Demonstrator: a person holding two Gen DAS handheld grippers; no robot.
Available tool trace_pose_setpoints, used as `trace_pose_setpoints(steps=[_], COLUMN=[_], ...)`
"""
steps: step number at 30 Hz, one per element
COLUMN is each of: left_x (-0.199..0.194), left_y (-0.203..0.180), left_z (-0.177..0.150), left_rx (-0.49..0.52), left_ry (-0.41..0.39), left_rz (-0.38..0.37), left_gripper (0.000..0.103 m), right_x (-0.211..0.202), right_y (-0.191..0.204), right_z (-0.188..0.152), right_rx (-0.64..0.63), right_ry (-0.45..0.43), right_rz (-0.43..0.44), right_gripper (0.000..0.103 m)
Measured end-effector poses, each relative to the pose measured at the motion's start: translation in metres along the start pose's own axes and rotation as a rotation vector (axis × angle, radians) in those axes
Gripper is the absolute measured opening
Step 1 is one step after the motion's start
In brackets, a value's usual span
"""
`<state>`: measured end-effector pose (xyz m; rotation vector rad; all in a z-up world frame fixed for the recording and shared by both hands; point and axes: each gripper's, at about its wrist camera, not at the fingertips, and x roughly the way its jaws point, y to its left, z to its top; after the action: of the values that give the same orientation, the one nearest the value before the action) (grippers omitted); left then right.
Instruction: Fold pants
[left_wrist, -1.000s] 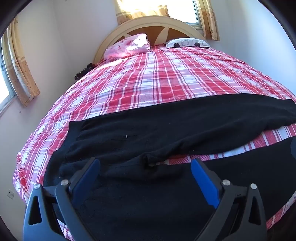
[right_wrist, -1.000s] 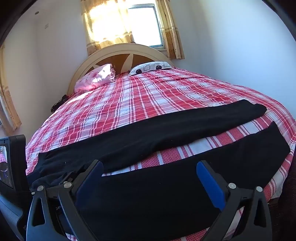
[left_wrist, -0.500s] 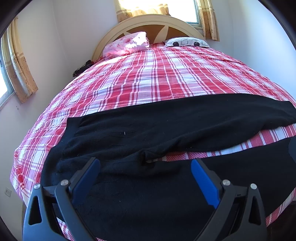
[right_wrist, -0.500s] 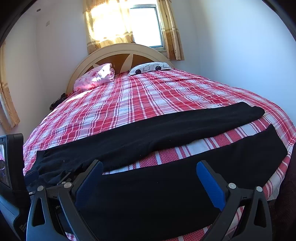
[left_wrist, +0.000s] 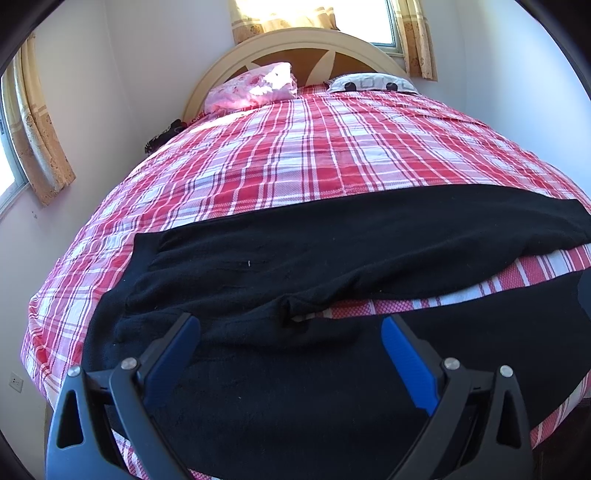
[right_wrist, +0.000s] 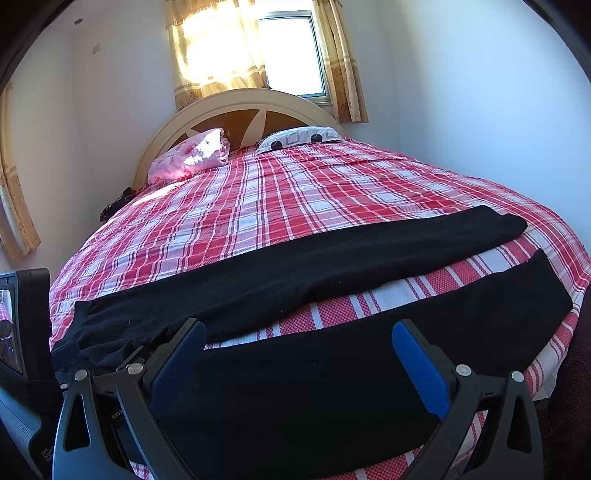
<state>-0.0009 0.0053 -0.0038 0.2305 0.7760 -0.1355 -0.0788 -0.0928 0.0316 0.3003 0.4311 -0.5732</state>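
Observation:
Black pants lie spread flat across the near end of a bed with a red plaid sheet, waist at the left, two legs running right with a strip of sheet between them. In the right wrist view the pants show both leg ends at the right. My left gripper is open and empty above the crotch and waist area. My right gripper is open and empty above the near leg.
A pink pillow and a white patterned pillow lie by the headboard. Walls close in on both sides. Curtained windows stand behind and to the left. The left gripper's body shows at the right wrist view's left edge.
Both grippers have drawn back and risen slightly, so more of the bed and pants show. Both stay open. The pants have not moved.

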Motion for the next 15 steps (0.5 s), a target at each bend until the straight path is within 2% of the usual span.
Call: trace_pose_setpoints(steps=[15], left_x=[-0.0011], left_y=[-0.0021], left_z=[-0.0004], left_rx=[0.005], left_ry=[0.002], left_rz=[0.0], left_gripper=[0.102], right_x=[0.0005], right_y=[-0.0015], right_z=[-0.001], right_rx=[0.005], right_ry=[0.003], right_rz=[0.003], right_gripper=[0.102])
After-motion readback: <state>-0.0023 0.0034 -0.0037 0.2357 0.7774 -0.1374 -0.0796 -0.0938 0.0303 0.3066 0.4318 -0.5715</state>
